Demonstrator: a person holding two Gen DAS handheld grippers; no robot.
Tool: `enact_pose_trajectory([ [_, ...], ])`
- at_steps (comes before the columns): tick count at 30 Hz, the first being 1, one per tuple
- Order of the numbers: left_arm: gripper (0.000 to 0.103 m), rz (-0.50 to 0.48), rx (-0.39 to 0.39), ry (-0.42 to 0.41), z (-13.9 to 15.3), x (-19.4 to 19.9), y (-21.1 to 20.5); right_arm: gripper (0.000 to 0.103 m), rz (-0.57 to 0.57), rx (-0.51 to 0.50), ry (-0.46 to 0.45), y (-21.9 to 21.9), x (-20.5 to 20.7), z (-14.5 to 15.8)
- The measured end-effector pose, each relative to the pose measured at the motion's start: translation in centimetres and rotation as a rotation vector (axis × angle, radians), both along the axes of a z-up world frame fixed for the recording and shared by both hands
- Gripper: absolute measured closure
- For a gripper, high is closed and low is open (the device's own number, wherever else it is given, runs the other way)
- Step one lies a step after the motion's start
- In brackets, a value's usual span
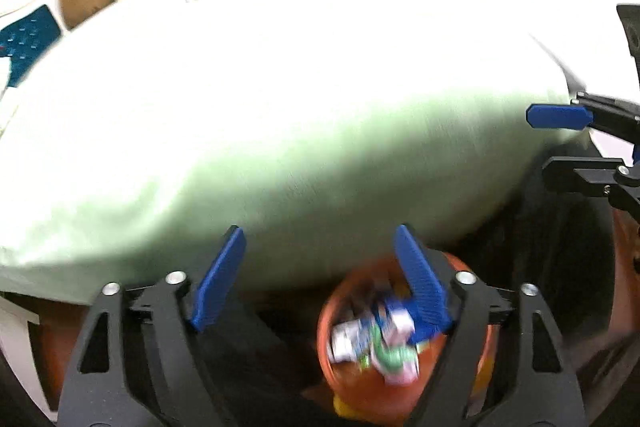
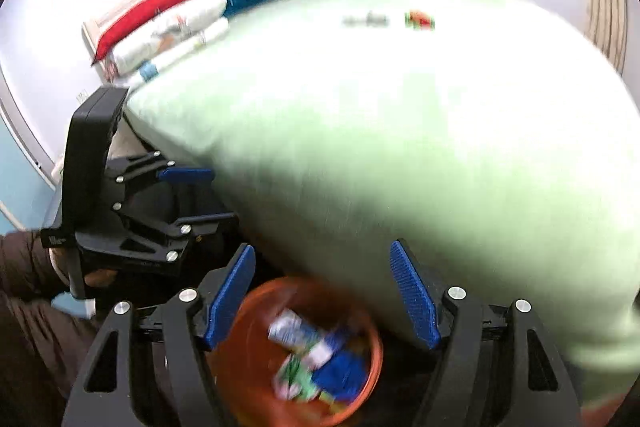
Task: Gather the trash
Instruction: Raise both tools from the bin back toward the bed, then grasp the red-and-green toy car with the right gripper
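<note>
**Operator:** Both tools are empty right now. My left gripper (image 1: 316,277) has its fingers spread wide, nothing between them, and my right gripper (image 2: 324,291) is spread just as wide. Both hang over the near edge of the bed (image 1: 280,99), above the orange bin (image 2: 256,355) on the floor.

**Spotter:** What's in the bin?

**Operator:** A heap of crumpled wrappers (image 2: 316,359), blue, white and green. The picture is smeared, so I can't count them or read any label. More trash lies at the far side of the pale green sheet: a small red-and-green wrapper (image 2: 419,20) and, just beside it, a dark scrap (image 2: 368,21) that I think is another wrapper, though it's too blurred to be sure.

**Spotter:** So the next reach is across the bed?

**Operator:** That's my reading. From the right wrist view the red-and-green piece sits nearer that side, so I'd take it with the right. I'd keep the fingers wide until they straddle it, come down low so the tips pinch wrapper and not sheet, then close gently. The main risk is bunching the fabric and dragging it along.
</note>
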State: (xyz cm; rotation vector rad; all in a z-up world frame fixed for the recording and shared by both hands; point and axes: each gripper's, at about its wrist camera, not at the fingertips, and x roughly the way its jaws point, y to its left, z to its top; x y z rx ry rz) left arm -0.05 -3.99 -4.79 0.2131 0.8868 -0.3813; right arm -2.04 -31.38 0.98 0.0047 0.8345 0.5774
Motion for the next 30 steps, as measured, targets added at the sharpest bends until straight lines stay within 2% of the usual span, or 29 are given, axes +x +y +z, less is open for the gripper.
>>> enact_pose_trajectory([
  [7,0.024,0.133,-0.107,-0.098,3.9,6.1,1.5,0.033,-0.055,0.043,-0.122,0.1,7.8,3.6],
  [15,0.017,0.231,-0.097,-0.165,5.6,13.5,0.9,0.033,-0.135,-0.021,-0.223,1.7,18.1,5.1],
  [18,0.015,0.263,-0.103,-0.166,6.0,16.3,1.2,0.032,-0.158,-0.045,-0.222,2.1,21.9,5.0],
  [23,0.014,0.326,-0.107,-0.137,5.9,20.5,1.9,0.032,-0.174,-0.142,-0.198,3.1,29.2,3.5],
  [30,0.014,0.373,-0.106,-0.098,4.7,24.4,2.1,0.032,-0.148,-0.151,-0.129,3.9,35.7,1.4],
])
